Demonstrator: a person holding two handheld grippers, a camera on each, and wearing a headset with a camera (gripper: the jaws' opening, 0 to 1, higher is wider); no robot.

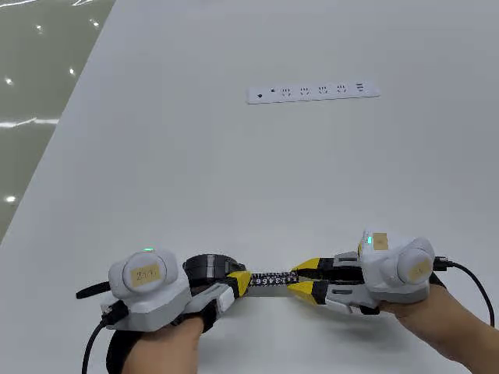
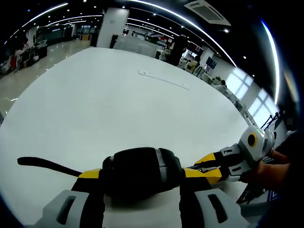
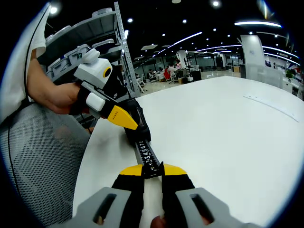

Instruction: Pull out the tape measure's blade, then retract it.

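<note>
Left claw [image 2: 142, 179] clamped round tape measure [image 1: 209, 267], right claw [image 3: 152, 171] pinched narrow on blade [image 3: 144, 151] — partly out

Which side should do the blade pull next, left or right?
Right. The right tool is shut on the blade, only a short length out; the left tool clamps the tape measure case, so it likely anchors.

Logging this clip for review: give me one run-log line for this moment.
left gripper: shut on tape measure | right gripper: shut on blade | blade: partly out

A white power strip [image 1: 313, 91] lies flat on the white workbench's [image 1: 234, 171] far side.
</note>
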